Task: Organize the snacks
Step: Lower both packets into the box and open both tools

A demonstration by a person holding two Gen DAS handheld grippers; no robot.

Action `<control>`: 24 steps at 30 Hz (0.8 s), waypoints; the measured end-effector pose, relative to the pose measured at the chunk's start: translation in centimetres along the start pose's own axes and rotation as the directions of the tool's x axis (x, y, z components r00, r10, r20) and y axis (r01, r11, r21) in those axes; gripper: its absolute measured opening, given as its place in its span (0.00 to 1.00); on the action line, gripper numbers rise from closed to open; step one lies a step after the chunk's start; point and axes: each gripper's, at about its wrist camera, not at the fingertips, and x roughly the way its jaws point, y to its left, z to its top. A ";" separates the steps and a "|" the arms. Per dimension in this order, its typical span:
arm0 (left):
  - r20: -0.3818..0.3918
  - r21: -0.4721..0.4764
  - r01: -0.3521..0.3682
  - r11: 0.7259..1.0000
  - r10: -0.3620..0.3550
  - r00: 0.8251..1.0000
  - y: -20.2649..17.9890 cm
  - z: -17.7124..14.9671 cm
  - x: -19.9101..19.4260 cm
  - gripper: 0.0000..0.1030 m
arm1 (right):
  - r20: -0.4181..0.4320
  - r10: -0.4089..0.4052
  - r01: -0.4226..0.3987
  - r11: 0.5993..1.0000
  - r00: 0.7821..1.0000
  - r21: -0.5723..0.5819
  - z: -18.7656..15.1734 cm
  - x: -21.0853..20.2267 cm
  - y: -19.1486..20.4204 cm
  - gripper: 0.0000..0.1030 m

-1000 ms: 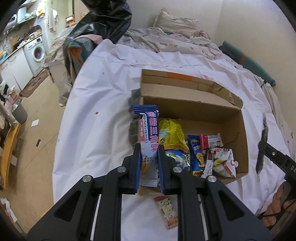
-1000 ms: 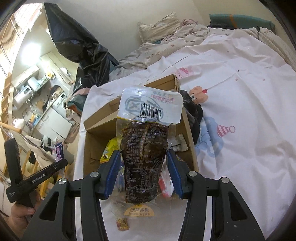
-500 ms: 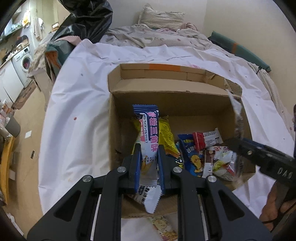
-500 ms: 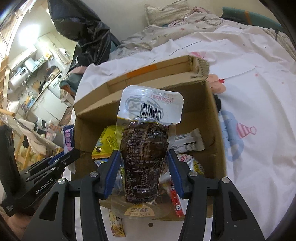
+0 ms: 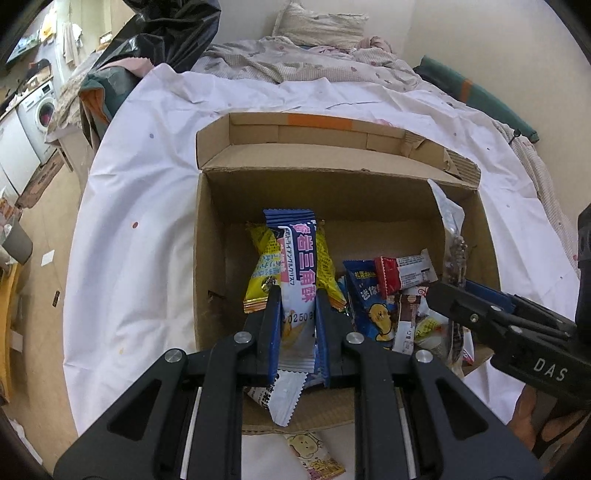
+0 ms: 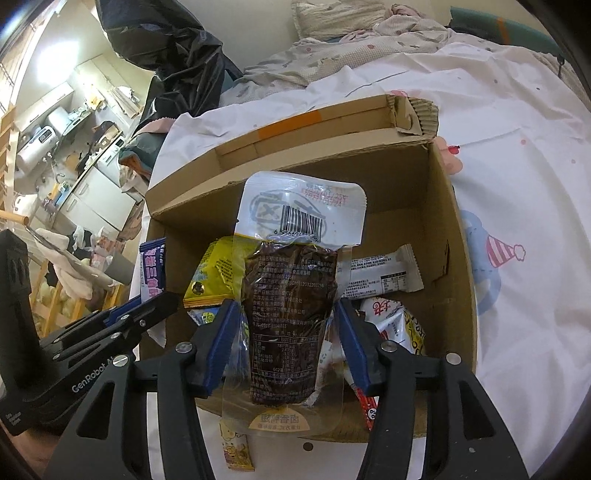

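An open cardboard box (image 5: 210, 258) sits on a white sheet and holds several snack packets, among them a yellow bag (image 5: 258, 273). My left gripper (image 5: 297, 325) is shut on a blue-and-white snack bar (image 5: 299, 266), held over the box's near left part. My right gripper (image 6: 282, 332) is shut on a clear pouch of dark brown food (image 6: 291, 306), held over the box (image 6: 454, 280); the pouch also shows in the left wrist view (image 5: 452, 236) at the right. The left gripper shows in the right wrist view (image 6: 147, 306).
A small yellow cartoon packet (image 5: 314, 456) lies on the sheet in front of the box; it also shows in the right wrist view (image 6: 234, 448). A black plastic bag (image 5: 173, 33) and rumpled bedding (image 5: 314, 62) lie beyond. The floor and washing machine (image 5: 40, 110) are at left.
Both grippers have moved forward over the box with their packets still held. The right gripper has come in beside the left one.
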 end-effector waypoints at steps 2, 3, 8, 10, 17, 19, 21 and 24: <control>0.002 0.001 -0.001 1.000 0.001 1.000 0.0 0.0 -0.1 0.14 | -0.001 0.001 -0.001 1.000 1.000 -0.011 0.0 0.0 0.1 0.55; 0.002 0.001 0.001 1.000 -0.001 1.000 0.0 0.0 -0.1 0.14 | -0.001 0.005 -0.005 1.000 1.000 -0.012 0.0 0.1 0.1 0.55; -0.001 0.027 -0.022 0.999 0.022 1.000 -0.5 -0.1 -0.3 0.21 | 0.012 0.002 -0.002 1.000 1.000 -0.008 0.2 0.0 0.1 0.56; -0.010 0.015 -0.003 1.000 0.003 1.000 -0.7 -0.2 -0.3 0.33 | 0.022 0.007 -0.007 1.000 1.000 0.005 0.3 -0.1 0.1 0.56; 0.016 0.020 -0.001 1.000 0.000 1.000 -1.2 0.0 -0.9 0.68 | 0.038 0.015 -0.017 0.998 0.999 0.057 0.5 0.2 -0.1 0.63; 0.026 0.008 -0.002 1.000 0.002 1.000 -1.1 0.0 -1.0 0.77 | 0.037 0.029 -0.032 0.997 0.999 0.072 0.6 0.1 -0.2 0.63; 0.037 -0.002 -0.010 1.000 0.010 0.999 -0.8 -0.1 -1.2 0.78 | 0.046 0.024 -0.027 0.997 0.999 0.069 0.7 -0.2 -0.2 0.66; 0.048 -0.020 -0.013 1.000 0.014 0.999 -0.5 0.0 -1.5 0.78 | 0.068 0.010 -0.015 0.997 0.998 0.072 0.7 -0.7 -0.4 0.77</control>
